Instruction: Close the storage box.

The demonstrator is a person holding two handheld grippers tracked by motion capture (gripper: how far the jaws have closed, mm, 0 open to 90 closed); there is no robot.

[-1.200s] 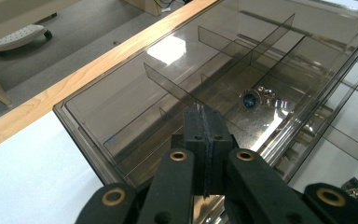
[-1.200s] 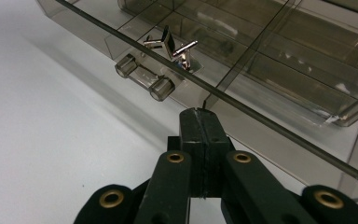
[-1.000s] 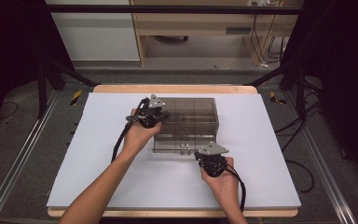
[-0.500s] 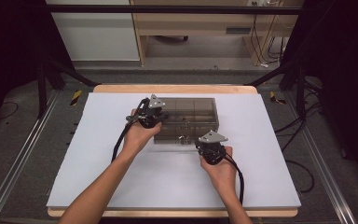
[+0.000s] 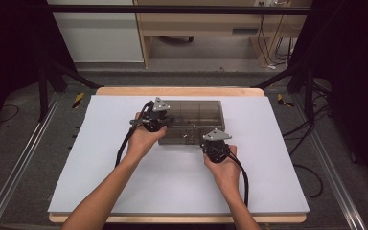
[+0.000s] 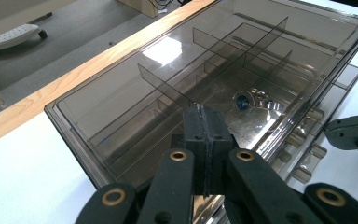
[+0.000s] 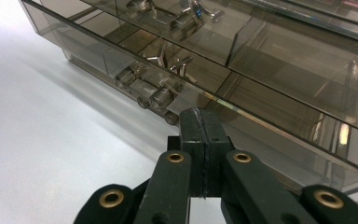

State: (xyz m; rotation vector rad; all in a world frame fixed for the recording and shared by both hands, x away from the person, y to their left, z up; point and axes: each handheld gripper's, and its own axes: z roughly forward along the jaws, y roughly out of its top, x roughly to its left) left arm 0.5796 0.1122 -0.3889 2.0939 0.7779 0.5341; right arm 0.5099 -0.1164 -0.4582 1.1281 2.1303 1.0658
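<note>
Two hand-held grippers, jaws pressed together and holding nothing, sit at a smoky compartment box (image 5: 191, 122) on the white counter (image 5: 100, 158). Left hand-held gripper (image 6: 204, 122) rests over its lid; right hand-held gripper (image 7: 200, 125) is just beside its front wall.

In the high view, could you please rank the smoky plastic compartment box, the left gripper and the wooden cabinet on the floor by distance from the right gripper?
From the right gripper:
1. Smoky plastic compartment box, just beyond it, its near edge right at the jaws.
2. Left gripper, across the box at its left end.
3. Wooden cabinet, on the floor past the table's far edge.
</note>
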